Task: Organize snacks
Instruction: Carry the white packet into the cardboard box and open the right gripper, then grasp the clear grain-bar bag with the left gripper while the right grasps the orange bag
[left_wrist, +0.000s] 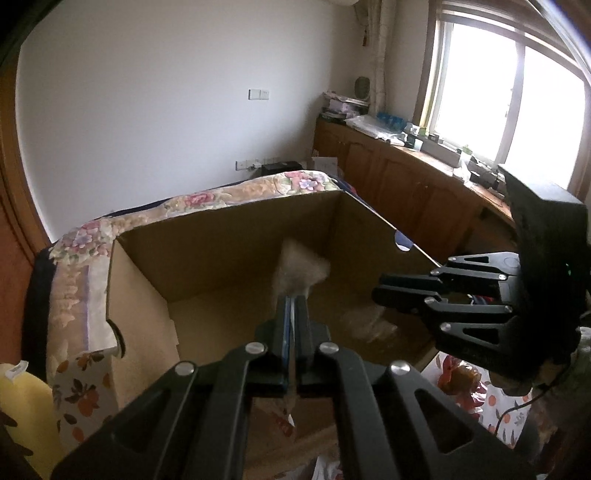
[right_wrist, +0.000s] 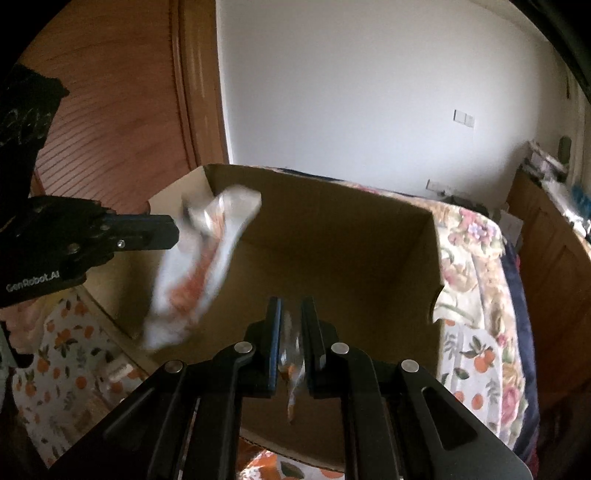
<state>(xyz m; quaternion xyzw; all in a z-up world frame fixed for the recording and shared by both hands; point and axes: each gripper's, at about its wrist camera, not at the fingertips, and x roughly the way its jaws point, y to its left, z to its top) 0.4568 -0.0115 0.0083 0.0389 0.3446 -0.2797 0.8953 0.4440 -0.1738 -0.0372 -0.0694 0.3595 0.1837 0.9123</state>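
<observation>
Legible writing: white lettering "GenRobot.AI" on the body of the left gripper (right_wrist: 177, 230), seen in the right wrist view at 9 o'clock. No other text can be read; the snack packets are too blurred.

Left gripper: angled downward over the open cardboard box (left_wrist: 229, 236). Its jaws are clenched on a white-and-orange snack packet (right_wrist: 199, 273), which hangs from the fingertips over the box's left side, inside the rim. In the left wrist view the packet appears as a pale blur at 12 o'clock from the fingertips.

Right gripper (right_wrist: 291, 314): angled downward over the box interior, entering the left wrist view at 3 o'clock. Its jaws are nearly closed, grasping a thin clear-and-orange wrapper (right_wrist: 291, 365) pinched between the pads.

The box rests on a floral cloth (right_wrist: 476, 332).
</observation>
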